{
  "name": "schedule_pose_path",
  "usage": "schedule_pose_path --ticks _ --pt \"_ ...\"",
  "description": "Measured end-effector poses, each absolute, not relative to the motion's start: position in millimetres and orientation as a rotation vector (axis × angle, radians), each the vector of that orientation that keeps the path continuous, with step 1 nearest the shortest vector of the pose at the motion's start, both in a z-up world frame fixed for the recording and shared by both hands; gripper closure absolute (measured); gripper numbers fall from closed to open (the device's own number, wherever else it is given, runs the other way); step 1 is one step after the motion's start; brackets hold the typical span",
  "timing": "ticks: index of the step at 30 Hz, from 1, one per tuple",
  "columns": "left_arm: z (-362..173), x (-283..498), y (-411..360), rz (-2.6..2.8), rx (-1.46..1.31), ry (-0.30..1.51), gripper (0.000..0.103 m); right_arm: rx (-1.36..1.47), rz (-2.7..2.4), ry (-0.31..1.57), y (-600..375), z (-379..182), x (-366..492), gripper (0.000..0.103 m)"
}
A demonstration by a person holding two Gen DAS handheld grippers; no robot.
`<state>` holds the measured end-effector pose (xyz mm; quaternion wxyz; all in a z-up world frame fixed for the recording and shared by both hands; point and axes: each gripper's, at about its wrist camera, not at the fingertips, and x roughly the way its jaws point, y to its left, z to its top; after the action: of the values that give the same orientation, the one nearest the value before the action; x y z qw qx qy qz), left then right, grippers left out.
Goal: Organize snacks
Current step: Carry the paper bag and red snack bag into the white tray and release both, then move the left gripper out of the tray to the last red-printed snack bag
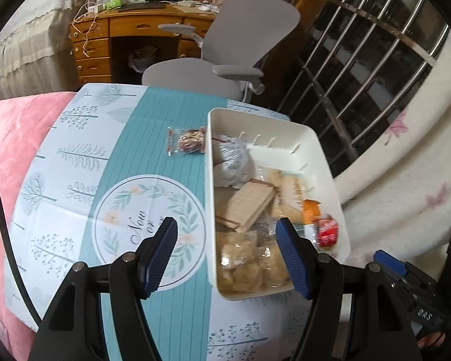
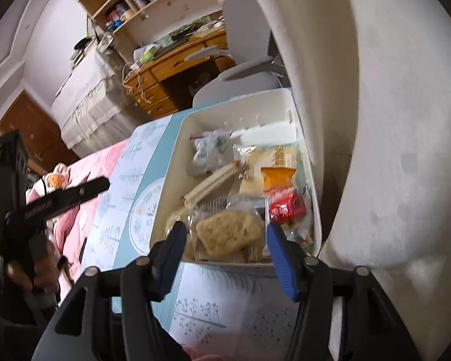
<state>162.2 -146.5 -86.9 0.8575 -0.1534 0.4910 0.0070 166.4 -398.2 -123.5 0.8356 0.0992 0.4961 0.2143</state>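
A white bin sits on the patterned tablecloth and holds several snack packs: a grey-white bag, a sandwich biscuit, pale cakes and a small red pack. One clear-wrapped snack lies on the cloth just left of the bin. My left gripper is open and empty above the bin's near left corner. My right gripper is open and empty at the bin's near edge, over a pale cake pack. The red pack lies to its right.
A pink quilt lies left of the cloth. A grey office chair and a wooden desk stand beyond the table. A barred window and a white curtain are on the right. The left gripper's handle shows in the right wrist view.
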Motion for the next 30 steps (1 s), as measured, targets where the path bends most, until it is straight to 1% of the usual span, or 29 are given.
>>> schedule_pose_path --ticks 9,13,20,27,30 --pt "-81 195 -148 0.039 -0.162 1.084 0.036 0.375 0.456 1.039 -397 -128 168 0.038" --pt "-76 211 -146 0.029 -0.088 1.101 0.032 0.414 0.443 1.032 -397 -128 173 0.035" --pt "-74 241 -142 -0.020 0.080 1.138 0.032 0.477 0.419 1.042 -399 -132 177 0.034" --pt "-89 274 -135 -0.115 0.240 1.214 0.029 0.494 0.392 1.047 -392 -133 178 0.034" --pt "-101 289 -129 -0.149 0.287 1.226 0.025 0.511 0.370 1.060 -386 -139 180 0.034"
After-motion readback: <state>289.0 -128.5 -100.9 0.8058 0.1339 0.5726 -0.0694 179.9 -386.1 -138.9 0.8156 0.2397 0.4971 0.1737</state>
